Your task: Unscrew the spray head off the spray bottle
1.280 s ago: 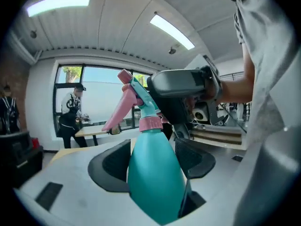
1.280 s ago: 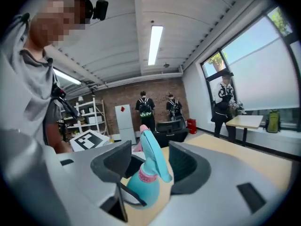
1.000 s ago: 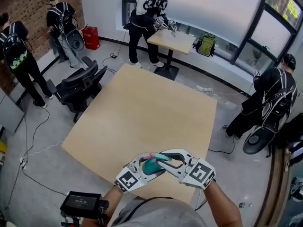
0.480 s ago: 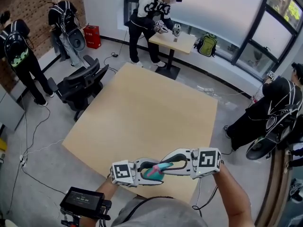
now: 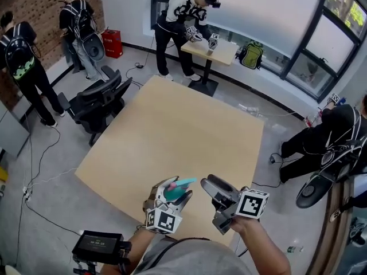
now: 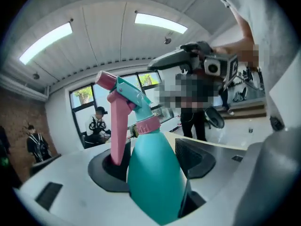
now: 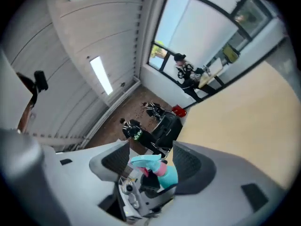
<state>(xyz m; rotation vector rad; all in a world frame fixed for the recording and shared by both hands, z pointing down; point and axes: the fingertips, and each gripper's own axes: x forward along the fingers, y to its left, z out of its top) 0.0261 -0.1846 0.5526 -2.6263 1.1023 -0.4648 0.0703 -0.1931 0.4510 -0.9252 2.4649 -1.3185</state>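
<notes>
A teal spray bottle with a pink collar and pink trigger sits between the jaws of my left gripper, which is shut on its body. The teal spray head sits on the neck and points right, toward my right gripper. That gripper hangs a short way to the right of the bottle, its jaws opening with nothing between them. In the right gripper view the bottle and spray head show beyond the open jaws. Both grippers are over the near edge of the wooden table.
A black office chair stands left of the table. A dark tablet-like device hangs at my lower left. Several people stand around the room, one at a small far table, others by the brick wall and on the right.
My right gripper has opened, let go of the spray head and drawn back to the right. The left gripper has turned with the bottle, its marker cube now nearer me.
</notes>
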